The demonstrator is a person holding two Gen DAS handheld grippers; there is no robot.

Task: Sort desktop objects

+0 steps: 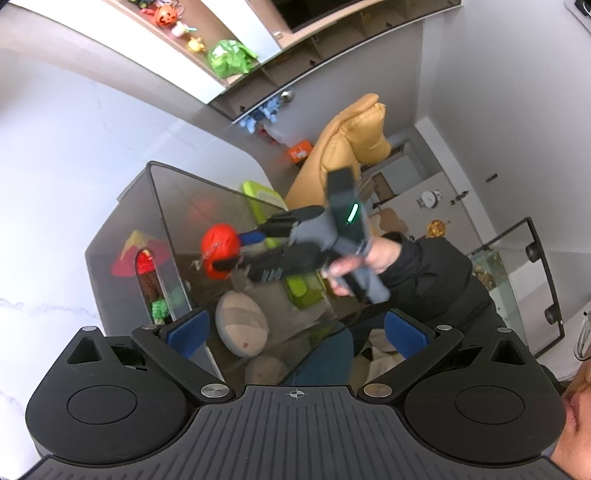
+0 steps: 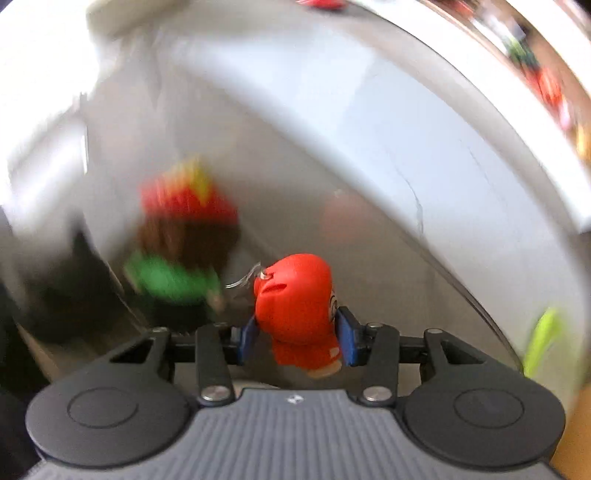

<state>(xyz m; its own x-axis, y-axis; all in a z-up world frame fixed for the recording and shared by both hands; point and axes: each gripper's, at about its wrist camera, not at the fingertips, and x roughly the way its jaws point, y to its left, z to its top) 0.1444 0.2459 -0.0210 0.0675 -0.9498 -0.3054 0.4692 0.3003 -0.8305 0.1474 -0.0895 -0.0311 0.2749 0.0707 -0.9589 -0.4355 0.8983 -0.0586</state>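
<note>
White marble-look desktop (image 1: 55, 221) with a smoky clear bin (image 1: 122, 236) standing on it

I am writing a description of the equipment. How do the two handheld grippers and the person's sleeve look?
Both grippers have black linkage arms with silver pivot screws, round black discs, a ribbed grey body and blue pads on the jaws. The left gripper bears a small crosshair mark. The right gripper has a grey handle and a dark top block with a green light. The sleeve is black.

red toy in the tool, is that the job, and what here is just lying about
In the job:
- red toy, gripped by the right tool
- smoky clear box holding a red-hatted doll
- left tool, open

Just lying about:
- yellow chair
- pumpkin toy
- green bag
</note>
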